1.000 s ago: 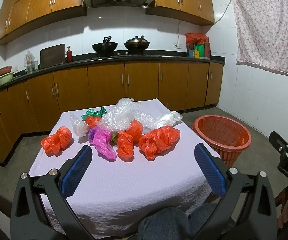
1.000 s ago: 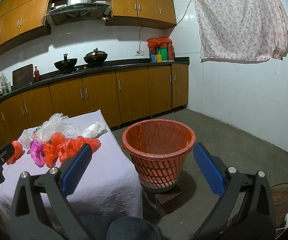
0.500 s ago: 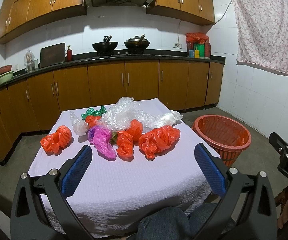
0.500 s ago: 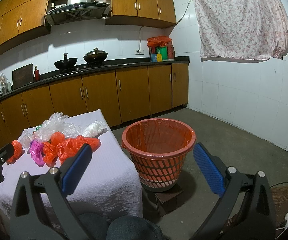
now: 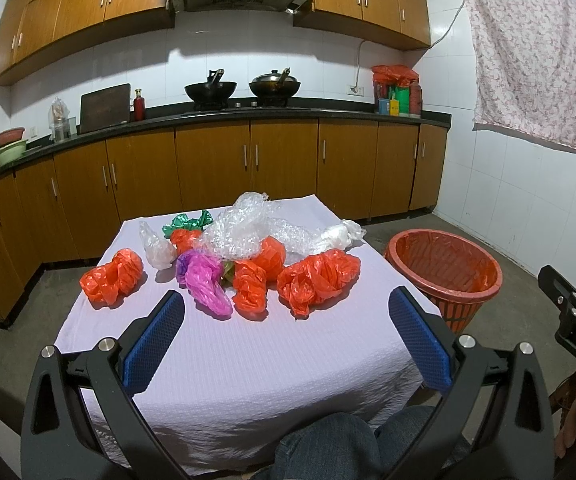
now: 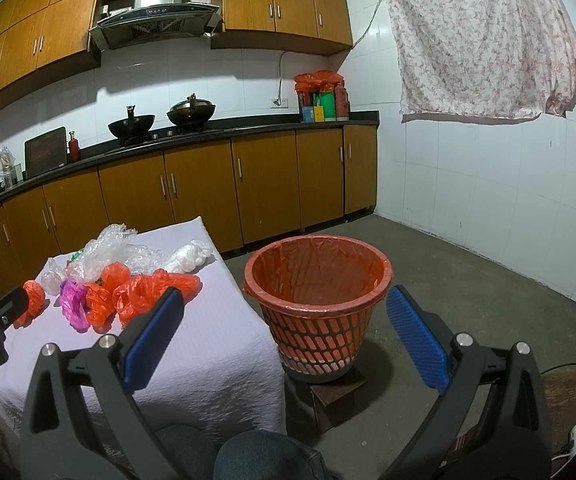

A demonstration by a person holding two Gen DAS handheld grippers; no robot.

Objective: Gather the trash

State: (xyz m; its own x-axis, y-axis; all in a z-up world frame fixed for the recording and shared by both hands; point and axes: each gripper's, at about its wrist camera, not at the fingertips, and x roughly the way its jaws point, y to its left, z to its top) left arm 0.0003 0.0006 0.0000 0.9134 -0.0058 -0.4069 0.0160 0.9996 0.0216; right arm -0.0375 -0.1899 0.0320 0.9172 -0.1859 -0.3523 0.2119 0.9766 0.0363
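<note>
The trash lies in a loose cluster on the far half of the table [image 5: 248, 360], which is covered with a pale quilted cloth. From left to right in the left wrist view: an orange plastic bag [image 5: 112, 276] set apart at the left, a small clear bag [image 5: 156, 246], a green scrap [image 5: 188, 222], a magenta bag [image 5: 206, 280], 2 small orange bags [image 5: 260, 272] side by side, a sheet of bubble wrap [image 5: 248, 230] draped over the middle, a large orange bag [image 5: 319, 276], and a white bag [image 5: 337, 234] at the right rear. The lined red basket [image 5: 445, 276] stands on the floor just beside the table's right edge and appears empty.

The left gripper [image 5: 286, 340] hovers over the near cloth, fingers spread wide, holding nothing. The right gripper [image 6: 284, 340] is likewise wide open and empty, aimed at the basket.

Risks, as judged: the bags are thin and crumpled, so a shallow pinch may slip or catch the cloth. Bubble wrap overlapping the orange bags may drag neighbours off the table. A release short of the rim would drop trash on the floor.

Only the right wrist view shows the block [image 6: 337, 394] under the basket, a tipping hazard. Only the left wrist view separates the individual bags clearly.
</note>
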